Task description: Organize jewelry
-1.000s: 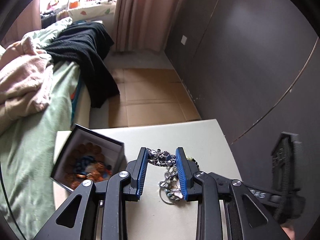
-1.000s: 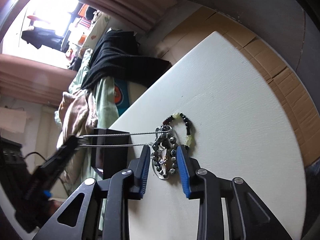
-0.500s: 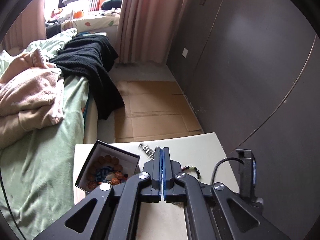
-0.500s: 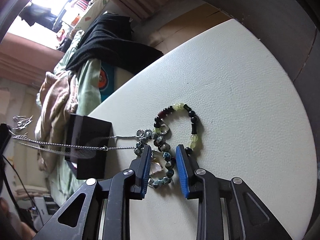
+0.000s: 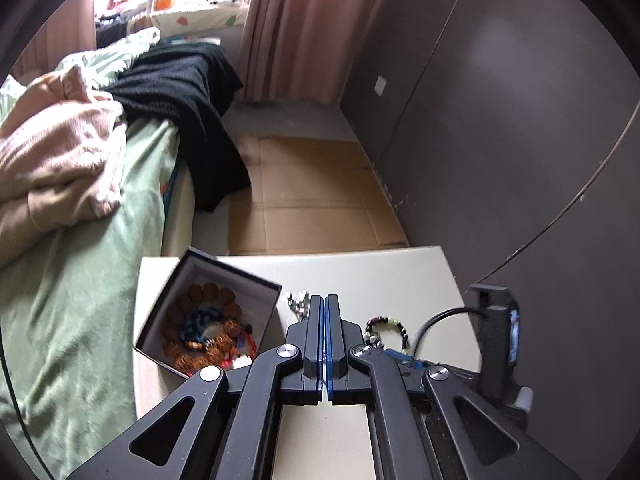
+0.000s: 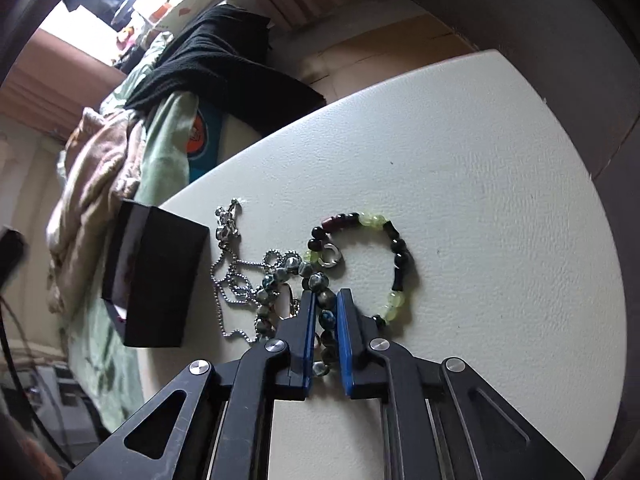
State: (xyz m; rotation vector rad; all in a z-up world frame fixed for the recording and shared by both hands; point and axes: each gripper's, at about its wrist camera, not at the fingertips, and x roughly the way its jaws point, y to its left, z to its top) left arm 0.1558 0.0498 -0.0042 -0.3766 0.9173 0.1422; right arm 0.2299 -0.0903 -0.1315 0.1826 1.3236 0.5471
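Observation:
Jewelry lies tangled on the white table (image 6: 460,160). There is a grey-green bead bracelet (image 6: 280,276), a slack silver ball chain (image 6: 230,280), a small ring (image 6: 332,257) and a lime-and-black bracelet (image 6: 396,264). My right gripper (image 6: 324,298) is closing its jaws around the grey-green bracelet, and its blue pads touch the beads between them. The left gripper (image 5: 324,304) is shut above the table with nothing visible between its pads. An end of the chain (image 5: 298,302) lies just left of its tip. An open black box (image 5: 208,320) holds brown and blue bracelets.
The black box (image 6: 152,276) stands left of the pile, near the table's edge. A bed with green, pink and black fabric (image 5: 100,160) lies beyond that edge. A dark wall (image 5: 500,140) runs along the right, with cardboard (image 5: 312,200) on the floor behind the table.
The chain, pulled taut toward the left gripper earlier, now lies slack on the table. The left gripper shut and drew back. The right jaws narrowed onto the grey-green beads.

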